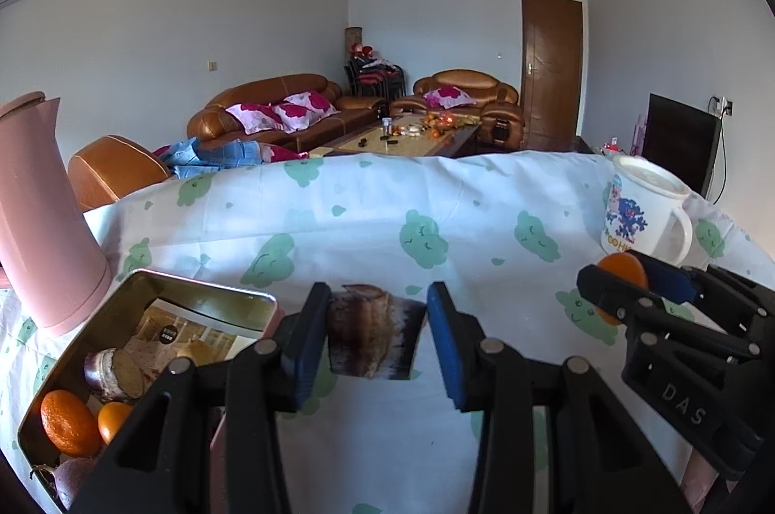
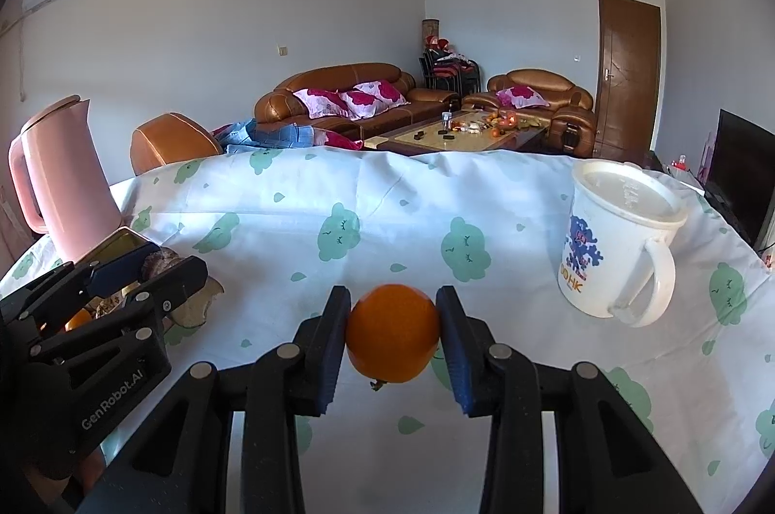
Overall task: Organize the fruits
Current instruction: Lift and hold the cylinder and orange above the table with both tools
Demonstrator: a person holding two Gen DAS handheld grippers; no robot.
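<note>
The left gripper (image 1: 378, 334) is closed on a brown, rough-skinned chunk (image 1: 373, 332), its blue pads pressing both sides; what kind of fruit this is I cannot tell, since the surface is dark and mottled, perhaps a cut piece with a pale rim. It is held over the near part of the tablecloth (image 1: 339, 223), a white sheet printed with green clouds. Just to the left of that gripper sits an open metal tin (image 1: 145, 286) with a gold inside wall. In it lie two oranges in the tin (image 1: 68, 422) at the near end, a purple-skinned cut piece (image 1: 114, 373) beyond them, and a printed card (image 1: 193, 332) at the far end. A tall pink kettle (image 1: 43, 223) stands at the far left, touching or just behind the tin. The right gripper (image 2: 393, 334) is closed on an orange (image 2: 392, 332), gripped at its sides, with a small stem showing underneath. It hangs over the cloth near the middle of the table, well to the right of the tin. At the far right stands a white mug with a lid (image 2: 615, 238), bearing a blue cartoon print, its handle turned to the right. Beyond the table are a brown leather sofa (image 2: 348, 92) with pink flowered cushions, a coffee table (image 2: 460, 136) and a brown door (image 2: 629, 73).
</note>
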